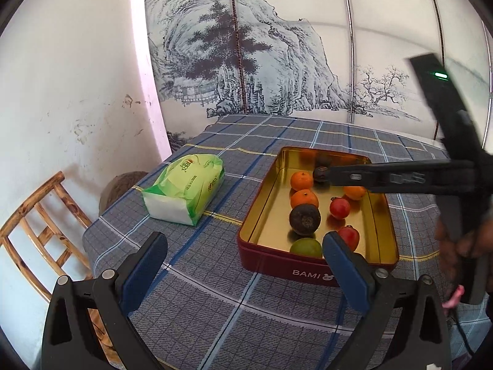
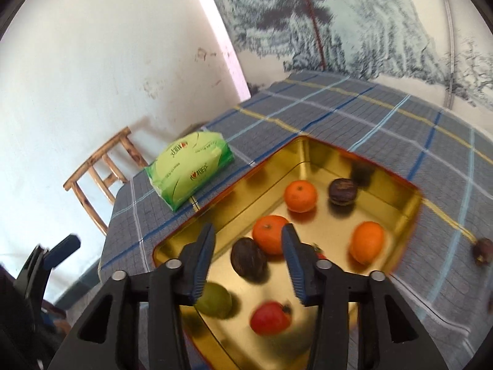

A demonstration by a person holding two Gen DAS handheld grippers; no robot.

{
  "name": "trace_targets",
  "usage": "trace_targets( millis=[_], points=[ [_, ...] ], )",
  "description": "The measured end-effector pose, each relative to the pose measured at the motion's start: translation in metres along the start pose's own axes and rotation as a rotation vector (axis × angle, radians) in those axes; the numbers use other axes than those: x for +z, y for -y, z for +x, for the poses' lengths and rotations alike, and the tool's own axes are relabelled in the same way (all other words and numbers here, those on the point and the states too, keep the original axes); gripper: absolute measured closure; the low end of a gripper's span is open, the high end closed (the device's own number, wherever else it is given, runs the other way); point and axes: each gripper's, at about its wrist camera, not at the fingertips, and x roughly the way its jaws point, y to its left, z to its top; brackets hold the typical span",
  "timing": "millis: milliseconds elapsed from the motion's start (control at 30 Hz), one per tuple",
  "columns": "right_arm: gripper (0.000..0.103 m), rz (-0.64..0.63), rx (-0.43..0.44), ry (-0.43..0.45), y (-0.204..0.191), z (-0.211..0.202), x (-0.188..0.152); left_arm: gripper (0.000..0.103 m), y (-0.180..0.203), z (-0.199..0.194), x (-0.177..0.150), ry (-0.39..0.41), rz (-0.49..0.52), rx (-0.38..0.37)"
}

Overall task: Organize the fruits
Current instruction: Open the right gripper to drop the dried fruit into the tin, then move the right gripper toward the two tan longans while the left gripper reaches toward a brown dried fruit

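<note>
Right wrist view: right gripper (image 2: 248, 262) hovers, jaws apart and empty, over the fruit-filled tin (image 2: 397, 182); left gripper (image 1: 243, 273) gapes wide.

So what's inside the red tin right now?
Inside the red tin: three oranges, two dark fruits, one green fruit, and a red fruit. A second red one sits mostly hidden behind the right tool.
</note>
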Motion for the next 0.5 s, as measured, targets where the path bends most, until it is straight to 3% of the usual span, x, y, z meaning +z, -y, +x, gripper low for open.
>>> trace_targets(
  millis=[133, 500],
  points=[
    [0.037, 0.005, -0.067, 0.057, 0.02, -0.037, -0.023, 0.003, 0.009, -0.003, 0.001, 0.001, 0.022, -0.008],
    [0.023, 0.107, -0.43, 0.087, 0.127, -0.125, -0.092, 0.003, 0.05, -0.013, 0.009, 0.024, 0.13, -0.032]
  ],
)
